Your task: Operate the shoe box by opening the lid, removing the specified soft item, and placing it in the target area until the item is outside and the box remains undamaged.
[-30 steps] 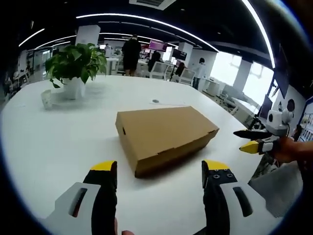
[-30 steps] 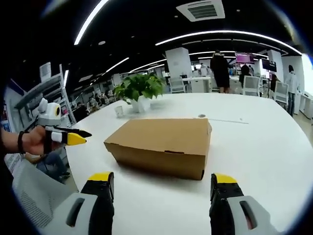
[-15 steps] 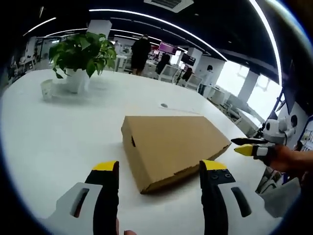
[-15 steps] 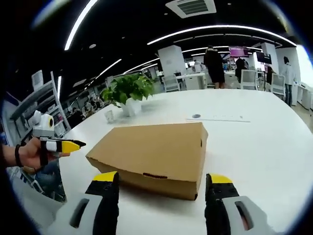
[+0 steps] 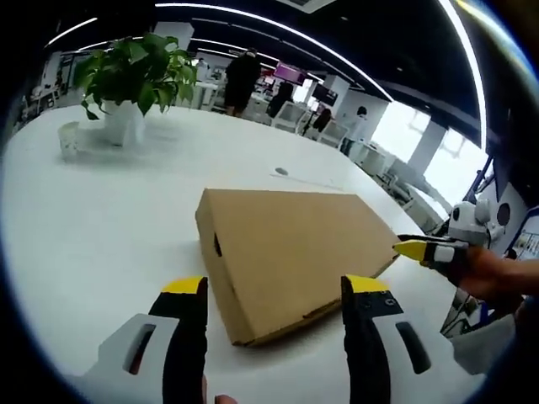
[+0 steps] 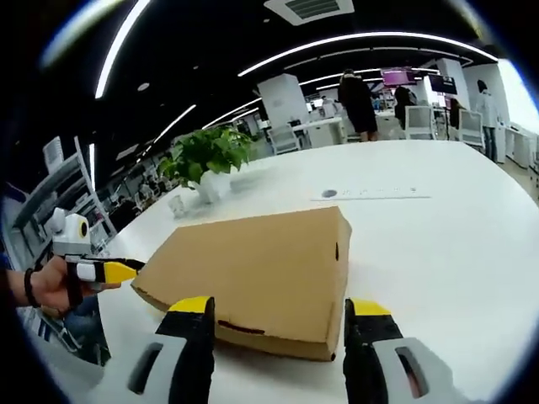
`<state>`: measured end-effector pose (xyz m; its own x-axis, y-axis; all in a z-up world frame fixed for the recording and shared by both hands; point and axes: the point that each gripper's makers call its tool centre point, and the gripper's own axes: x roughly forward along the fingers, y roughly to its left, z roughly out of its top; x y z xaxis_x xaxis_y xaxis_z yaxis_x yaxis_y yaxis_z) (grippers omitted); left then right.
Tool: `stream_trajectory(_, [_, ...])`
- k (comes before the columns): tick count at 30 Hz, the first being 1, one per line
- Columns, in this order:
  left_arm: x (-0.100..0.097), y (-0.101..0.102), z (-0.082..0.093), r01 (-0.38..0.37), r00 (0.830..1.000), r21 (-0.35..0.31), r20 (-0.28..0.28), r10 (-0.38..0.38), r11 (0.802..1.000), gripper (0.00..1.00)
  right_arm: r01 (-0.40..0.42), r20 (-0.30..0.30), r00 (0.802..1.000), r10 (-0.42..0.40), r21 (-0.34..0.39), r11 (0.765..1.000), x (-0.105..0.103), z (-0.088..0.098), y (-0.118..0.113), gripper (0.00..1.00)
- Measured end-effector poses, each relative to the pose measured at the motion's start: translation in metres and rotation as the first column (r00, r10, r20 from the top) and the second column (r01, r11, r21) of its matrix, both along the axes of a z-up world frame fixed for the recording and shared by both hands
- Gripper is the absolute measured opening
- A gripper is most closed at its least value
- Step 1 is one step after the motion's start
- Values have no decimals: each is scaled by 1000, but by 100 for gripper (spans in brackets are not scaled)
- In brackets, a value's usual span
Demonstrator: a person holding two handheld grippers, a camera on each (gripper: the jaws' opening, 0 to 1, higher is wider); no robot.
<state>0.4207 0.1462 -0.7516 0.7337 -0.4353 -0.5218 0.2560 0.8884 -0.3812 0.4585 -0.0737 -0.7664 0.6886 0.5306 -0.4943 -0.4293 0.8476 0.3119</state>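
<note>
Left gripper view has the shoe box (image 5: 290,252) larger and closer than it was a second ago, so you have brought both hands in on it. It is still shut, lid down, lying flat on the white table (image 5: 93,227) toward the edge nearest you, well apart from the potted plant (image 5: 135,76) at the far side. Nothing has been lifted, so the opening step is only now within reach, and the soft item is hidden inside.

Your left gripper (image 5: 274,290) hangs just above the box's near corner, jaws spread wide and holding nothing. Your right gripper (image 6: 278,311) is level over the front edge where the lid flap meets the wall, jaws also wide and empty. In the right gripper view your other hand's tool comes in from the left, its yellow tips close together at the box's end. I judge you should catch the lid lip gently to avoid tearing the cardboard.
</note>
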Motion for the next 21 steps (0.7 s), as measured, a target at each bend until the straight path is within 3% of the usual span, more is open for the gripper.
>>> stream_trajectory(1, [0,0,-1,1,1000,-2,-4,-1,1000,65,-7,-7,1000,7,-6,1000,-1,-2,2,55])
stream_trajectory(3, [1,-2,-2,6,1000,-8,-10,-6,1000,64,-30,6,1000,31,-101,994,-1,-7,-3,52])
stream_trajectory(4, [1,-3,-3,9,1000,-2,-14,-9,1000,64,-23,11,1000,24,-64,998,-2,-2,1,52])
stream_trajectory(9, [1,-6,-8,27,999,25,-22,-27,999,55,-10,12,1000,11,-61,998,-2,-3,0,52])
stream_trajectory(13, [1,-1,-12,24,1000,86,-21,-22,996,49,3,14,1000,-2,-65,998,-3,-3,1,51])
stream_trajectory(14, [1,-3,-11,20,1000,64,-25,-19,998,49,9,17,1000,-8,-64,998,-3,-3,1,51])
stream_trajectory(21, [-4,-1,-10,27,999,82,-28,-24,996,48,12,15,1000,-11,-75,997,-8,-3,5,50])
